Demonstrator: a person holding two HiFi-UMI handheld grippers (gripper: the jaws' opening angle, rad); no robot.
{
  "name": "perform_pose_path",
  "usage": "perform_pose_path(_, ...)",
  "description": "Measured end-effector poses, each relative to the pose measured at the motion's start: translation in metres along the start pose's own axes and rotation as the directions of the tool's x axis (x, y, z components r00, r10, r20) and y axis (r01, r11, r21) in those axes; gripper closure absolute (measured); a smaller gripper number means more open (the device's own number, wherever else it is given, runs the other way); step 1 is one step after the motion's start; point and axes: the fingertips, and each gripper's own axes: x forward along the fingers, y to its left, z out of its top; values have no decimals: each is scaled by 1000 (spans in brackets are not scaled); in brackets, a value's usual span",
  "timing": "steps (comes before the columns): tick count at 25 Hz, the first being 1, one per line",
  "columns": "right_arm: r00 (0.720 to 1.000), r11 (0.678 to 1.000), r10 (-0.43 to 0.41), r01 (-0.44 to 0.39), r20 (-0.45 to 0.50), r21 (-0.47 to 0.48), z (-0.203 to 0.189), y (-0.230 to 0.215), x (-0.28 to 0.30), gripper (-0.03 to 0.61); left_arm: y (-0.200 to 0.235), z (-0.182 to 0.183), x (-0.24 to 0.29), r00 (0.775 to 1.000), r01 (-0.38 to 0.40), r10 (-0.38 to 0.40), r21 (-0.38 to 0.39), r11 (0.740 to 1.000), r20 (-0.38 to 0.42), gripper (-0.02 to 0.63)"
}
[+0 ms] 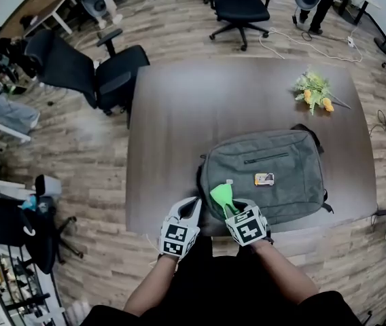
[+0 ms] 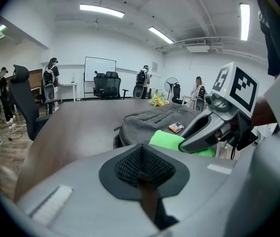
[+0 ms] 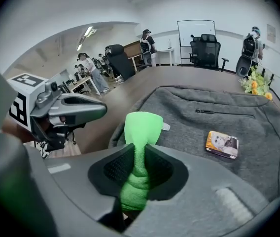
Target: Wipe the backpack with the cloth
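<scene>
A grey backpack (image 1: 268, 172) lies flat on the dark table (image 1: 179, 114), near its front edge. My right gripper (image 1: 231, 208) is shut on a bright green cloth (image 1: 221, 194), which pokes out over the backpack's near left corner. From the right gripper view the cloth (image 3: 141, 132) is bunched between the jaws just above the grey fabric (image 3: 214, 117). My left gripper (image 1: 191, 210) hovers beside it at the table's front edge, shut with nothing in it. The left gripper view shows the backpack (image 2: 152, 122) and cloth (image 2: 172, 141) ahead.
A small card with a picture (image 1: 264, 178) lies on the backpack. Yellow flowers (image 1: 314, 91) rest at the table's far right. Black office chairs (image 1: 88, 73) stand left of the table and another (image 1: 240, 9) beyond it. People stand in the room's background.
</scene>
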Motion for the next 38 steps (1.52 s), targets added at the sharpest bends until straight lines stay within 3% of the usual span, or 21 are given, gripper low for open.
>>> perform_pose_path(6,994,993,-107,108,-23,39,-12,-38,-24,511,-14,5,16,1000,28,-28,37,999,11,595)
perform_pose_path(17,956,953,-291,292,-28,76,-35,-112,-70,509,-37,25,38,998,52,-56,95,994,39,595)
perform_pose_path(24,912,906,-410,411,-27,99,-42,-165,-105,509,-48,37,50,996,59,-66,124,991,54,595)
perform_pose_path(29,871,870,-489,491,-40,40,-42,-198,-129,508,-55,39,58,996,75,-82,139,987,43,595)
perform_pose_path(38,819,813,-571,573,-55,105,-59,-240,-163,506,-71,49,68,992,110,-120,169,979,46,595)
